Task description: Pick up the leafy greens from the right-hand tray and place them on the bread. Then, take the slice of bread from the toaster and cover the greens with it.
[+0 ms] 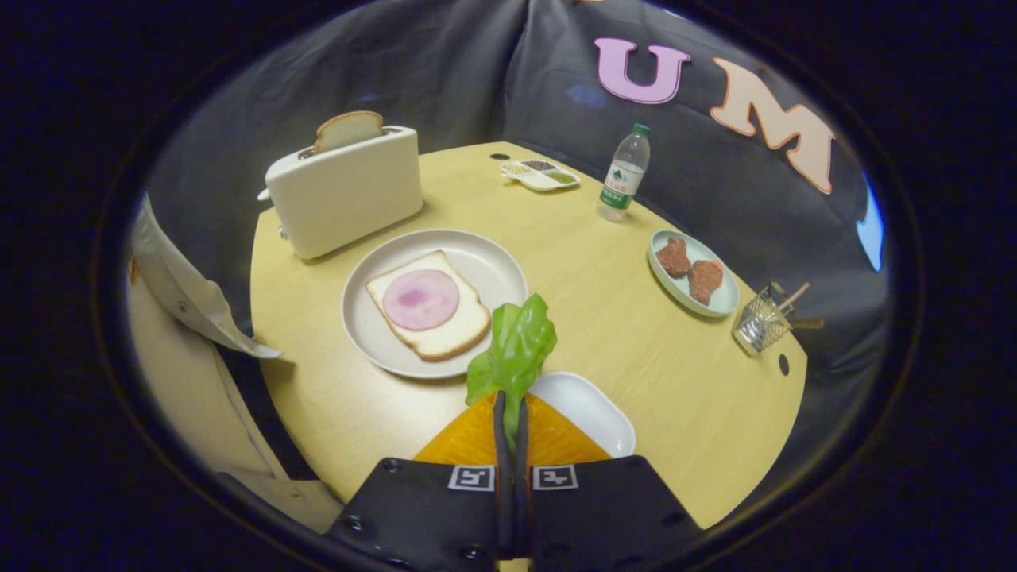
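My gripper (510, 405) is shut on the leafy greens (512, 349), which stick up from between its fingers, lifted above the white tray (592, 409). Just beyond the greens lies a round plate (493, 266) holding a slice of bread (449, 330) topped with a pink slice of ham (420, 299). Behind the plate stands a cream toaster (349, 195) with a second bread slice (348, 129) poking out of its slot.
To the right sits a pale green plate (719, 306) with two meat patties, a wire basket (761, 322) near the table edge, a water bottle (624, 175) and a small divided dish (540, 176) at the back. A person's light sleeve (187, 294) hangs at the table's left.
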`<action>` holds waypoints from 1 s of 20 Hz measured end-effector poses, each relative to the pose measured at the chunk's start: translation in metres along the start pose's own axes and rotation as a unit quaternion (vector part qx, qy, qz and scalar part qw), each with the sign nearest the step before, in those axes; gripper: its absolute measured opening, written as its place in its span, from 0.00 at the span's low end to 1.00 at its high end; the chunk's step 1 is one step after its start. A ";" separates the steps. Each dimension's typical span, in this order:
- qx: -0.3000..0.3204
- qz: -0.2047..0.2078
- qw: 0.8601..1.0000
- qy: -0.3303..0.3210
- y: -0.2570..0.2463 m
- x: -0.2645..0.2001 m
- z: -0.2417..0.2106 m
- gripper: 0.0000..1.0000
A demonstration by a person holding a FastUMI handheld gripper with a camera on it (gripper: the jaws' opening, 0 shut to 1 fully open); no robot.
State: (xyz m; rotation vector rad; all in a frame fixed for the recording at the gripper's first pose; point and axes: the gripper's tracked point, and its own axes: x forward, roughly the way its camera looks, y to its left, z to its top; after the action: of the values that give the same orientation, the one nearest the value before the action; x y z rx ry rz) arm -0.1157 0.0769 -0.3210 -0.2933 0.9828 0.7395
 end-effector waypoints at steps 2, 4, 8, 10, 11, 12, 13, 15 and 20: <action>-0.004 0.006 1.000 -0.005 0.009 0.003 0.013 0.04; -0.011 0.015 1.000 -0.009 0.019 0.006 0.026 0.04; -0.028 0.033 0.999 -0.015 0.038 0.016 0.049 0.04; -0.033 0.050 0.998 -0.014 0.052 0.022 0.058 0.04; -0.037 0.056 0.998 -0.015 0.057 0.025 0.063 0.08; -0.044 0.061 0.997 -0.017 0.062 0.029 0.065 0.08; -0.047 0.066 0.997 -0.016 0.066 0.031 0.067 0.08; -0.050 0.077 0.996 -0.017 0.077 0.040 0.076 0.08; -0.062 0.103 0.993 -0.014 0.098 0.056 0.088 0.08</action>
State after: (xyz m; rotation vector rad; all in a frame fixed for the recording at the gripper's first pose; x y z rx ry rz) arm -0.1071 0.2196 -0.3104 -0.2911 0.9510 0.9934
